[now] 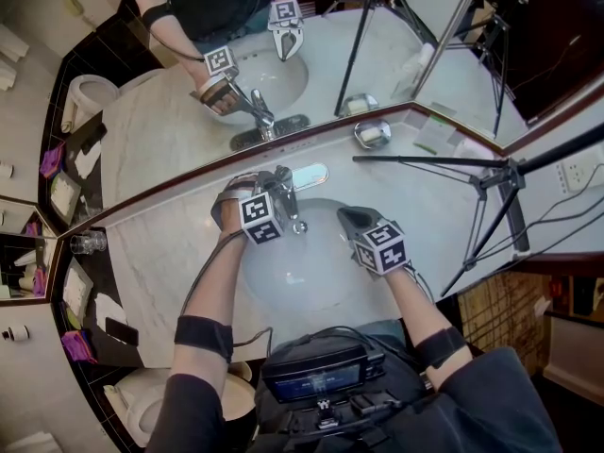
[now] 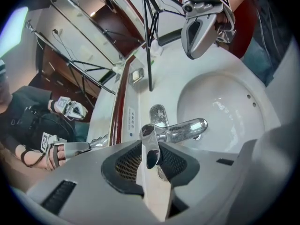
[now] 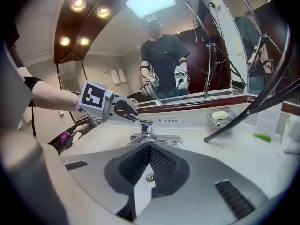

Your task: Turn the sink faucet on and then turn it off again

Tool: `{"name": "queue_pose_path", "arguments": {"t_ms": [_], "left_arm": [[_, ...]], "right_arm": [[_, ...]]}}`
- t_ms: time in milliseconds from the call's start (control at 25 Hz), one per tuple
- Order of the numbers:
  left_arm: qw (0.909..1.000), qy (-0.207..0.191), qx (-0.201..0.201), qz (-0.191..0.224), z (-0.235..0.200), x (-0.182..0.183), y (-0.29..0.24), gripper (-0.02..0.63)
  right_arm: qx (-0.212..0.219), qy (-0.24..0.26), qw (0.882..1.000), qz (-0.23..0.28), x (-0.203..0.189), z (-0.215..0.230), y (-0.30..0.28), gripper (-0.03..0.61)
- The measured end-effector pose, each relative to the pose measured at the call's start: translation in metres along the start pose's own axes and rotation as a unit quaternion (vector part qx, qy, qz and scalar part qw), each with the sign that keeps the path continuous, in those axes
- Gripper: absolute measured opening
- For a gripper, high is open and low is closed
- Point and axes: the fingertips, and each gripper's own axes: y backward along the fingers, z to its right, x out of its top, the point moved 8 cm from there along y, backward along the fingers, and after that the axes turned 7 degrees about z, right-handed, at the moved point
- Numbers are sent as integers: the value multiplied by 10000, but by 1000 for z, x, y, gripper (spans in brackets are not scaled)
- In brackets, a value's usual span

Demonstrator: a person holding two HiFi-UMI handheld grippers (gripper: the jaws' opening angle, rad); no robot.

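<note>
My left claw is pinching the handle of the faucet, one pad on each side of the lever near its free end. The handle slopes up from the faucet body and away from the mirror. The chrome spout reaches out over the white sink, which is set into the pale marble desk. The faucet stands at the back edge of the sink, just in front of the strip below the mirror.

My right claw is pressed together with nothing in it. It hangs over the right side of the sink, near the faucet but apart from it, and points down and toward the back. Looking along it I see the drain at the bottom of the sink, just past its tips.

To the right of the faucet, a soap dish with a pale bar sits at the back of the desk. A black tripod stands further right, with one leg stretched across the desk toward the dish. A clear glass stands far to the left.
</note>
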Motion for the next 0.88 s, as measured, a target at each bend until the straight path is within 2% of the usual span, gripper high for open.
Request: {"name": "queue_pose_path", "arguments": {"t_ms": [520,760,880], "left_arm": [[9998,183,-64,-33,-3,-4,-1,107],[9996,263,77,-86,2,-7,5,109],[9994,306,137,18,7,-6,20,109]], "right_arm": [[19,7,10000,18,5,-2,-2,21],[22,44,9999,102,13,-2,0,21],[39,53,9999,137,14,-4,2,21]]}}
